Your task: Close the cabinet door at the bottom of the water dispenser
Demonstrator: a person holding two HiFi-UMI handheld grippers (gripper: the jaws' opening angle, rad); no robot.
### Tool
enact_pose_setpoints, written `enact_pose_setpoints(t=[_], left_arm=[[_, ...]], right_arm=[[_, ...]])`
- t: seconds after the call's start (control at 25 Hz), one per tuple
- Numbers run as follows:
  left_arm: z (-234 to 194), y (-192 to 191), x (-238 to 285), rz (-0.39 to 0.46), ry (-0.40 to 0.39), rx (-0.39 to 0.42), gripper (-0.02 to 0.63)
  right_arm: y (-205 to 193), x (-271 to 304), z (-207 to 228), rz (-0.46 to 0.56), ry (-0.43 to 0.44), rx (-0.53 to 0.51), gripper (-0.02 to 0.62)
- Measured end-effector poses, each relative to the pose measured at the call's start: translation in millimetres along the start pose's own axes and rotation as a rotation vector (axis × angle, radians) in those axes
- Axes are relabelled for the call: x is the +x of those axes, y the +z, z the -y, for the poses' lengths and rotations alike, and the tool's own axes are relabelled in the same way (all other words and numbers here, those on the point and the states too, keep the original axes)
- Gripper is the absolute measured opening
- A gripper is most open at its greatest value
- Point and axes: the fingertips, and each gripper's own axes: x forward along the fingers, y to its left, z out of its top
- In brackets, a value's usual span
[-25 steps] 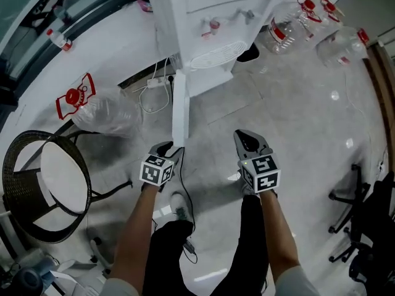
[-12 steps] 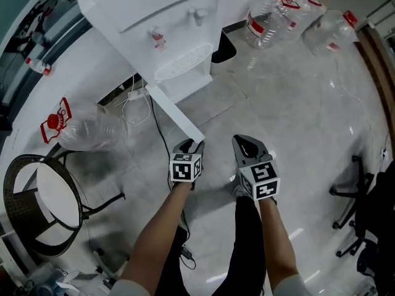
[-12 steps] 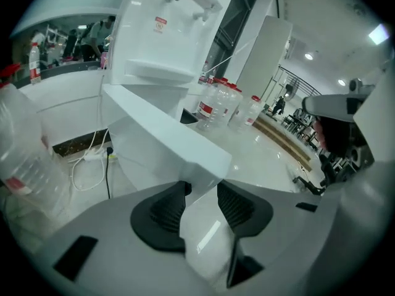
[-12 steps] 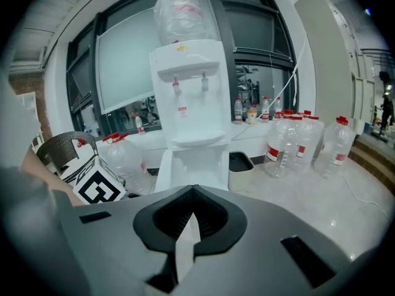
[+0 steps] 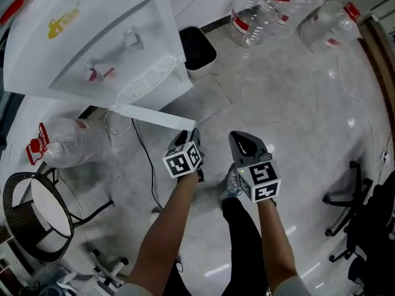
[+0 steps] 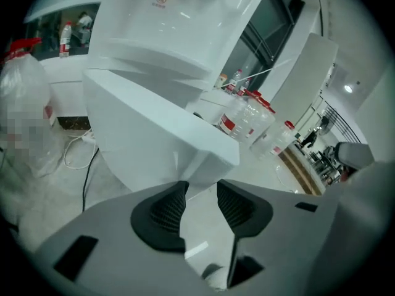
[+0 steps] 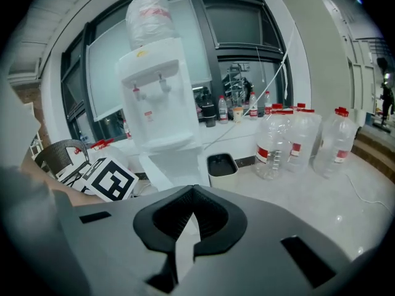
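The white water dispenser [image 5: 92, 42] stands at the upper left of the head view, also in the right gripper view as the dispenser [image 7: 157, 97]. Its bottom cabinet door [image 5: 151, 117] juts out as a thin white panel, partly swung out from the front. My left gripper [image 5: 190, 139] is at the door's free end. In the left gripper view the door [image 6: 160, 134] runs down between the ribbed pads [image 6: 170, 208], and the left gripper [image 6: 201, 193] is shut on its edge. My right gripper [image 5: 244, 142] hovers over the floor just to the right, shut and empty, its tips [image 7: 194, 193] meeting.
A black bin [image 5: 196, 48] sits right of the dispenser, with large water bottles [image 5: 259, 11] behind it. A crumpled bottle [image 5: 68, 140], a cable [image 5: 145, 159] and a wicker chair [image 5: 34, 208] lie at the left. An office chair base [image 5: 355, 202] is at the right.
My left gripper has moved to the right with the door's end, and the door has swung closer to the dispenser's front. The right gripper has drifted along beside it, still shut.
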Motion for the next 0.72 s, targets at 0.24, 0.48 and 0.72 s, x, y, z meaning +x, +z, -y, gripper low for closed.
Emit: enact_pose_setpoints(t=[0.24, 0.48, 0.72], left_arm=[[16, 50, 56, 0.074, 0.075, -0.096, 0.174], [15, 100, 97, 0.129, 0.153, -0.004, 0.175], [2, 140, 116, 0.177, 0.192, -0.017, 0.175]], right_arm=[[19, 39, 53, 0.003, 0.04, -0.015, 0.023], [47, 67, 104, 0.014, 0.071, -0.046, 0.023], [64, 80, 131, 0.019, 0.094, -0.049, 0.023]])
